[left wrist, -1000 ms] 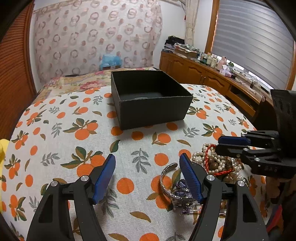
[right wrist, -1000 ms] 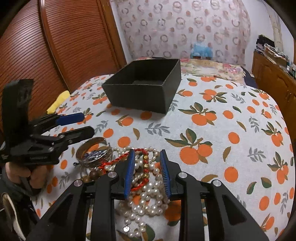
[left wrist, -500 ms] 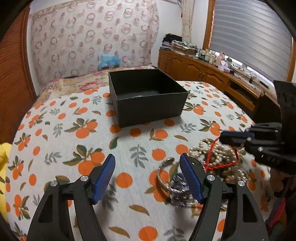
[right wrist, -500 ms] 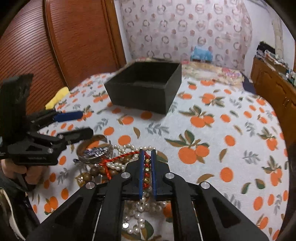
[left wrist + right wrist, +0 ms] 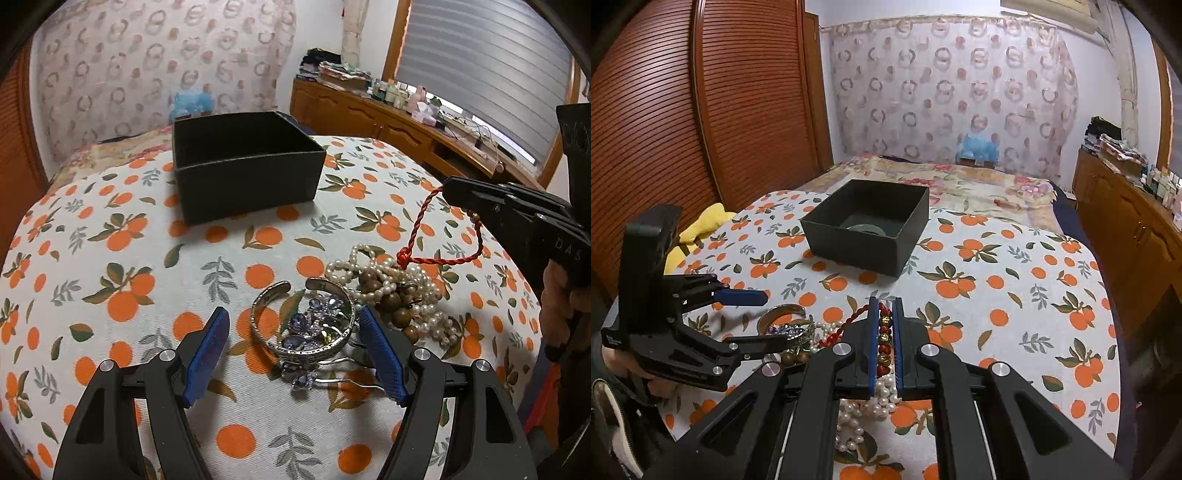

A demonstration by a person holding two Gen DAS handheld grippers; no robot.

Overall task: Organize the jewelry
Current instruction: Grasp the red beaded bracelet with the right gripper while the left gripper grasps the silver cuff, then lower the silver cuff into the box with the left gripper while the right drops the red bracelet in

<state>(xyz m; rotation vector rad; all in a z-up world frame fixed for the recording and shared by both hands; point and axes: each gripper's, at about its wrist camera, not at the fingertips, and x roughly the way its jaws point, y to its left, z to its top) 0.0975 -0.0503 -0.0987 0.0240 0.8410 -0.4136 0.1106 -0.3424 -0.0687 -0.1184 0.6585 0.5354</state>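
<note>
My right gripper [image 5: 885,306] is shut on a red cord bracelet [image 5: 884,334] with gold beads, lifted off the pile; the left wrist view shows the red cord bracelet [image 5: 417,221] dangling from the right gripper [image 5: 448,184]. My left gripper [image 5: 293,328] stands open low over the cloth, its blue pads either side of a silver cuff bangle [image 5: 295,321] with purple stones, not pressing it. Pearl strands [image 5: 424,291] and brown wooden beads [image 5: 399,314] lie heaped beside the bangle. The open black box [image 5: 243,170] sits further back, a dark ring-shaped thing [image 5: 864,229] on its floor.
An orange-print cloth [image 5: 110,266] covers the bed. A yellow item [image 5: 698,229] lies at its left edge by wooden sliding doors [image 5: 701,110]. A wooden cabinet [image 5: 1126,229] with clutter runs along the right, and a blue toy [image 5: 975,147] sits at the headboard.
The right gripper closed on the red cord bracelet and rose, pulling it up out of the pile. The left gripper slid towards the silver bangle, which now lies between its open jaws.
</note>
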